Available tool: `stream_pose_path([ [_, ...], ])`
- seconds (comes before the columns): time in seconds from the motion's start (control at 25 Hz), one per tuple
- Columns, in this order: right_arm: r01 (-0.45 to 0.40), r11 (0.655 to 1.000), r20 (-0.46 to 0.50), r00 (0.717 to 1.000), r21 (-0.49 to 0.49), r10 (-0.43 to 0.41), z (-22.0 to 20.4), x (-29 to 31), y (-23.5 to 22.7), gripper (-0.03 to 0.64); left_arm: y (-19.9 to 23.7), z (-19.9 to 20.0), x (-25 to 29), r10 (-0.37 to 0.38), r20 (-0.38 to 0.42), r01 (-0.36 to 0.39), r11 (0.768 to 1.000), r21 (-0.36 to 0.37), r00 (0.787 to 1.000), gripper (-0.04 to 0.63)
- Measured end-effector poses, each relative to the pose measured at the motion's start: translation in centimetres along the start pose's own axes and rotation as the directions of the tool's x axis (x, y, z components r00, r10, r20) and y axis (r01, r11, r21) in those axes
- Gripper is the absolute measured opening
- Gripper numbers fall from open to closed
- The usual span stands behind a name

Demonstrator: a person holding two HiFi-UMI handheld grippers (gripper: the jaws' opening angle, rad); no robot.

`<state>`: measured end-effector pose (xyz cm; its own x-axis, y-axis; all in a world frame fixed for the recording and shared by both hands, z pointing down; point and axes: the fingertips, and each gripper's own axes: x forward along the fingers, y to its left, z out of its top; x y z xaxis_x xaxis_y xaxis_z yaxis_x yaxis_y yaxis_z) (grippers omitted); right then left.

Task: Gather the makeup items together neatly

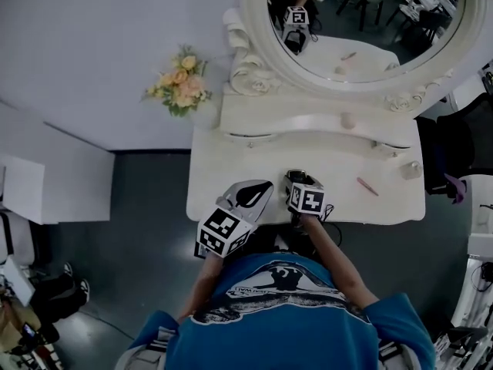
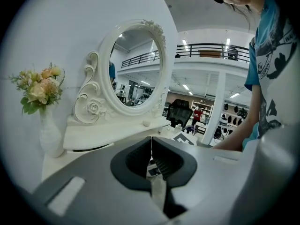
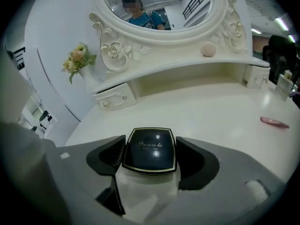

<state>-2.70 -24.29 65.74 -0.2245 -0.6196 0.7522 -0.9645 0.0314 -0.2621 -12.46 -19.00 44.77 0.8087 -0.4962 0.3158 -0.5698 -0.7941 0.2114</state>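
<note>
- Pale grey-white wall [image 1: 92, 45] at the back, dark grey floor [image 1: 146, 206] below.
- White counter [image 1: 223, 176] set against the wall, with a raised shelf [image 1: 308, 118] along its rear.
- Small two-knob drawer [image 3: 114, 96] under the shelf's left end.
- Oval mirror [image 1: 362, 29] in a carved white frame, with roses and scrolls at the base.
- White vase [image 2: 50, 135] of peach and yellow flowers [image 1: 179, 81], left of the mirror.
- Beyond: an open hall with a black chair [image 2: 180, 112], a balcony railing [image 2: 211, 48] and ceiling strip lights [image 2: 186, 43].
</note>
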Motion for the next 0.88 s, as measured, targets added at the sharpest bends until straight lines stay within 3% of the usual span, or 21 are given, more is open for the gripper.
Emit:
stream_pose_path([
  [0.28, 0.092, 0.991, 0.020, 0.996, -0.096, -0.090, -0.6, 0.6, 0.1, 0.336, 0.7, -0.4, -0.7, 0.023, -0.003, -0.023, 1.000, -0.006, 1.000, 0.014],
  [0.4, 0.094, 0.986, 0.023, 0.996, -0.134, -0.092, -0.8, 0.9, 0.3, 0.337, 1.1, -0.6, -1.0, 0.036, 0.000, -0.036, 0.999, -0.012, 0.999, 0.015],
  [0.56, 0.065, 0.994, 0.027, 0.998, -0.088, -0.063, -0.6, 0.6, 0.4, 0.342, 1.5, -0.7, -1.0, 0.045, -0.001, -0.045, 0.999, -0.019, 0.999, 0.015],
  [0.88, -0.073, 0.997, 0.046, 0.996, 0.031, 0.071, 0.2, -0.9, 0.3, 0.365, 0.5, -0.6, 0.2, 0.009, -0.006, -0.009, 1.000, -0.015, 1.000, 0.015],
])
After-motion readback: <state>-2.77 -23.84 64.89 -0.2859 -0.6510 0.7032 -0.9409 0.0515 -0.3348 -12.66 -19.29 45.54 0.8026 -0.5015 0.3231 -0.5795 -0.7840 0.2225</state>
